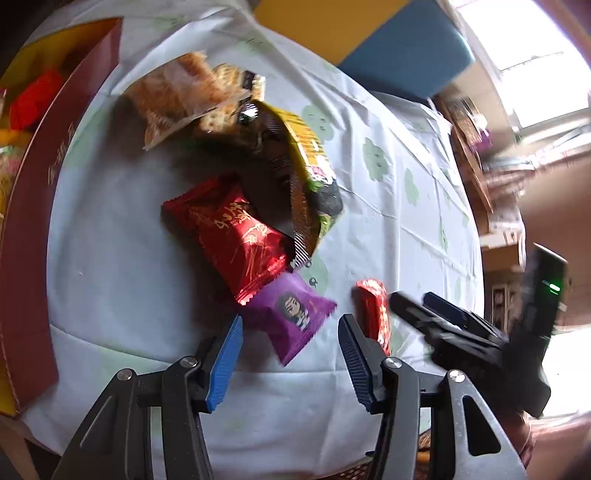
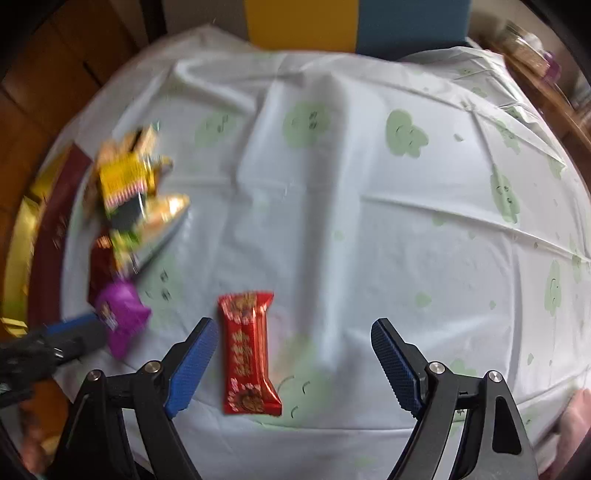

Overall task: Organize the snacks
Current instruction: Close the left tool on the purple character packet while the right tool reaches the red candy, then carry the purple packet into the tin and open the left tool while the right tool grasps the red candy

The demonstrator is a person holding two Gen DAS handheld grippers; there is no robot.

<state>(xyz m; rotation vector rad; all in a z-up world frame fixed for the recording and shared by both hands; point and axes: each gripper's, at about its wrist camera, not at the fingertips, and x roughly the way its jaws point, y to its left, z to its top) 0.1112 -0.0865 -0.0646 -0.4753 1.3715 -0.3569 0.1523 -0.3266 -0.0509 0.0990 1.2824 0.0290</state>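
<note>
A pile of snack packets lies on the pale tablecloth (image 1: 122,221): a purple packet (image 1: 291,314), a red packet (image 1: 232,236), a yellow and green packet (image 1: 314,162) and clear-wrapped biscuits (image 1: 177,96). My left gripper (image 1: 291,347) is open, its fingers either side of the purple packet's near end. A long red bar (image 2: 247,350) lies apart, to the right of the pile. My right gripper (image 2: 291,365) is open, with the bar just inside its left finger (image 2: 188,365). The purple packet (image 2: 122,317) and the pile (image 2: 125,184) show at the left of the right wrist view.
A dark red gift box (image 1: 48,192) with a gold inside holds some snacks at the table's left edge. The right gripper (image 1: 461,332) shows at the right of the left wrist view. Yellow and blue panels (image 2: 354,26) stand behind the table. Wooden furniture stands at the right.
</note>
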